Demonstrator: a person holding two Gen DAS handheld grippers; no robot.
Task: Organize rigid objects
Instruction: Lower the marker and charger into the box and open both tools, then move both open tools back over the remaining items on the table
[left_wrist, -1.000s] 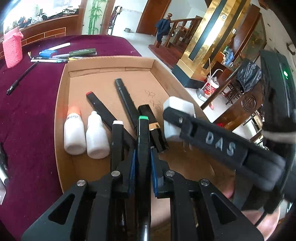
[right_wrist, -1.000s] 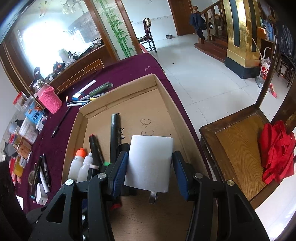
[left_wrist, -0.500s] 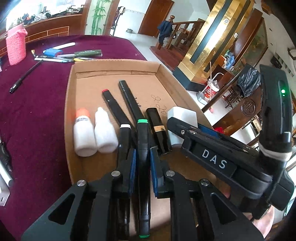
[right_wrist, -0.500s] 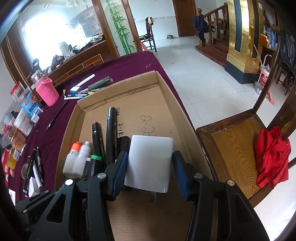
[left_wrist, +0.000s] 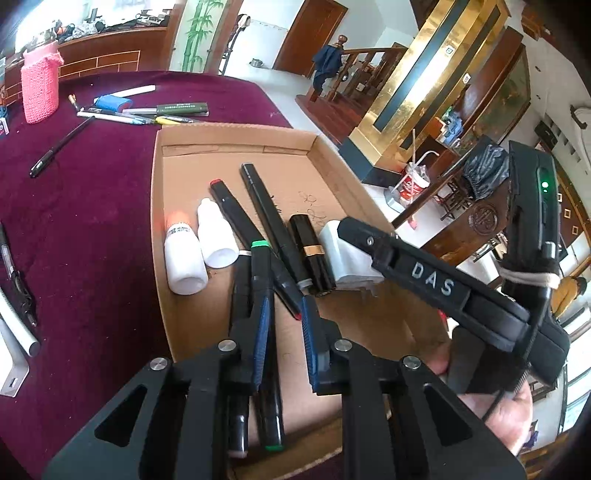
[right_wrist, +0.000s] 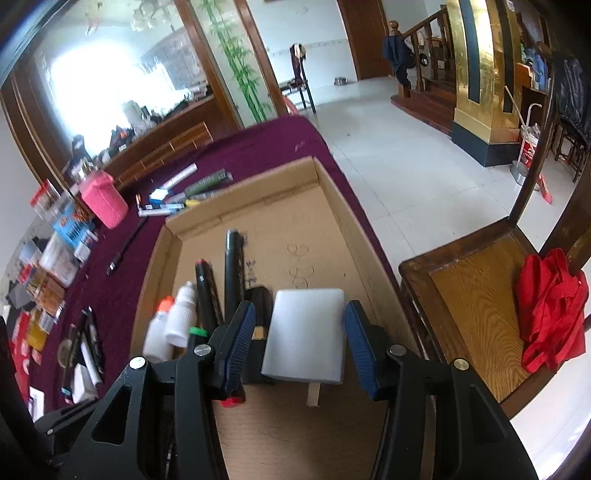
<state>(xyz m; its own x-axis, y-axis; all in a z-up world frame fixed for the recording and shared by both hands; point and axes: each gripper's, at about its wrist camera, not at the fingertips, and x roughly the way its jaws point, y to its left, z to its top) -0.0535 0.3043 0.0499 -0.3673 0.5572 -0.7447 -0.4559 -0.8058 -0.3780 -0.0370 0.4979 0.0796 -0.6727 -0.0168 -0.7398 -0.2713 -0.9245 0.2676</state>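
Right tongs (right_wrist: 301, 345) straddle a white adapter (right_wrist: 304, 336) (prong showing) inside the cardboard box (right_wrist: 343, 206).

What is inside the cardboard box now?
In the box: two white bottles, several black markers, a black tube with a gold band and a white charger. The grippers cover the markers' near ends.

Both wrist cams: close, downward, sharing cardboard tray (left_wrist: 162, 236).

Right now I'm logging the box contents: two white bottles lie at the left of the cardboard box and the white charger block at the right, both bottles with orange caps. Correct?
Not quite. Only one white bottle has an orange cap; the other is capped white, as the left wrist view shows. Both lie left in the cardboard box, the charger block right.
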